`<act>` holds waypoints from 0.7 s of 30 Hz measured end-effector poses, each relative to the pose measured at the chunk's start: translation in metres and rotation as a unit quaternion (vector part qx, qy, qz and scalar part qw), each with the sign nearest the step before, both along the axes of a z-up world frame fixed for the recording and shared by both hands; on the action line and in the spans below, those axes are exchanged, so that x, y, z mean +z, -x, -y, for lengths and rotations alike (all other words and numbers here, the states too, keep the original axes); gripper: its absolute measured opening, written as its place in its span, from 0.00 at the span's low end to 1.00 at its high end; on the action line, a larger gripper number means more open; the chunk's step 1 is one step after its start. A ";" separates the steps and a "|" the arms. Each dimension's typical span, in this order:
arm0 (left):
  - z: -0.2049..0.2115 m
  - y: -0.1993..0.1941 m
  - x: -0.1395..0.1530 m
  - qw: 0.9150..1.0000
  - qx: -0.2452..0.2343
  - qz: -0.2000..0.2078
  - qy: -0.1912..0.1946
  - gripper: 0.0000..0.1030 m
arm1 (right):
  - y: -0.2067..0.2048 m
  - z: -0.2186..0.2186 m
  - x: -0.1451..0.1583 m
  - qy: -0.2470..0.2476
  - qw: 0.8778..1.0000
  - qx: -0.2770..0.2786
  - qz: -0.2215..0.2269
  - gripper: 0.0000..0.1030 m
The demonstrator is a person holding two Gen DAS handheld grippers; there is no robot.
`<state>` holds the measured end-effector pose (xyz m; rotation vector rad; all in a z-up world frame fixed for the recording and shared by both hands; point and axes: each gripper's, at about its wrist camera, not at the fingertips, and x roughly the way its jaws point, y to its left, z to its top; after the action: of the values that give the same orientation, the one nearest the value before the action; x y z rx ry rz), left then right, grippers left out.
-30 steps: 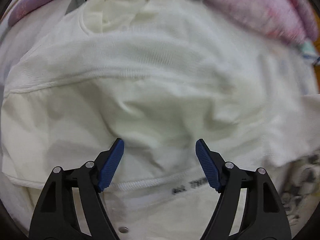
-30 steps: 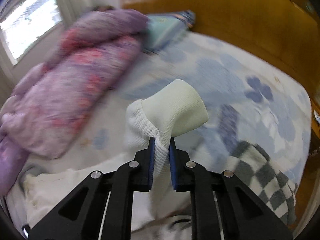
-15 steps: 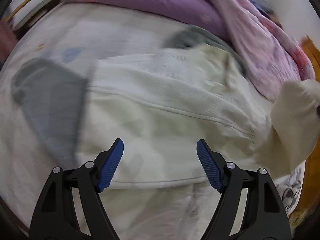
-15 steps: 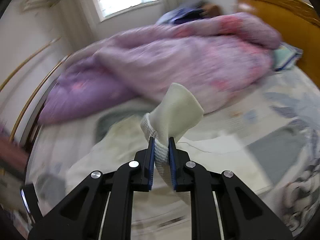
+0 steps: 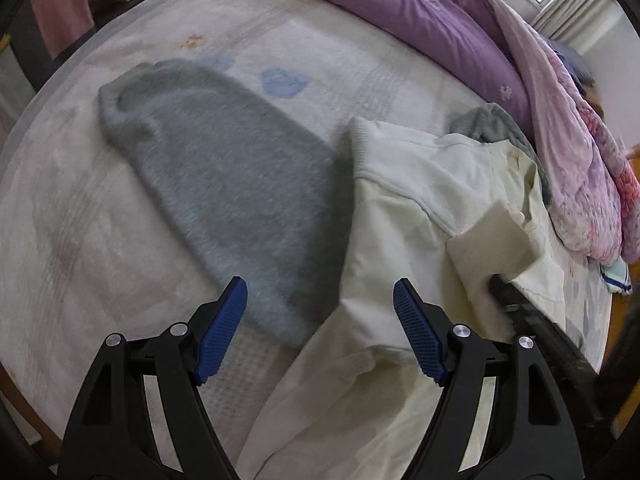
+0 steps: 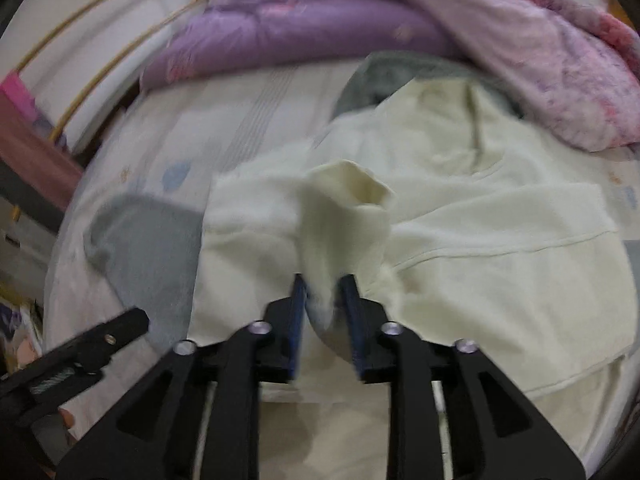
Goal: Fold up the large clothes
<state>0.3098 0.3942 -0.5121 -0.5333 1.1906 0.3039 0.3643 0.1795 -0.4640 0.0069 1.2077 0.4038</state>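
My right tool (image 6: 322,300) pinches the cream sleeve (image 6: 344,216) loosely; left tool (image 5: 320,332) gapes empty. I fear the sleeve slipping out, spoiling the fold.

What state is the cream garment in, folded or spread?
Partly folded: the cream garment lies spread on the bed, its sleeve carried across the body, pinched in the right gripper.

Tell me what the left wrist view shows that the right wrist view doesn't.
Only the left wrist view shows the left gripper from behind, jaws wide open and empty, and a window strip at top right. Only the right wrist view shows the right gripper closed on the cream garment's sleeve end. Both show the cream knit garment, the grey knit garment, the purple floral quilt and the pale printed bedsheet.
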 end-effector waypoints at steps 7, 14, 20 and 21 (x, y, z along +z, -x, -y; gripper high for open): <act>0.009 -0.003 0.012 1.000 0.003 0.020 0.008 0.77 | 0.010 0.023 0.023 -0.049 0.999 0.017 0.004 0.53; 0.066 -0.042 0.008 0.997 -0.064 0.022 0.026 0.77 | -0.010 0.153 0.019 -0.042 0.993 -0.104 -0.019 0.46; 0.104 -0.079 -0.035 0.992 -0.114 -0.041 -0.034 0.77 | -0.030 0.273 -0.022 0.034 0.971 -0.229 -0.062 0.12; 0.103 -0.084 -0.051 0.991 -0.112 -0.065 -0.037 0.77 | -0.032 0.287 -0.032 0.033 0.966 -0.247 -0.073 0.11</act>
<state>0.3936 0.2914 -0.5634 -0.3158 1.3473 0.1918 0.3960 -0.1078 -0.4959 0.2796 1.3153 -0.0762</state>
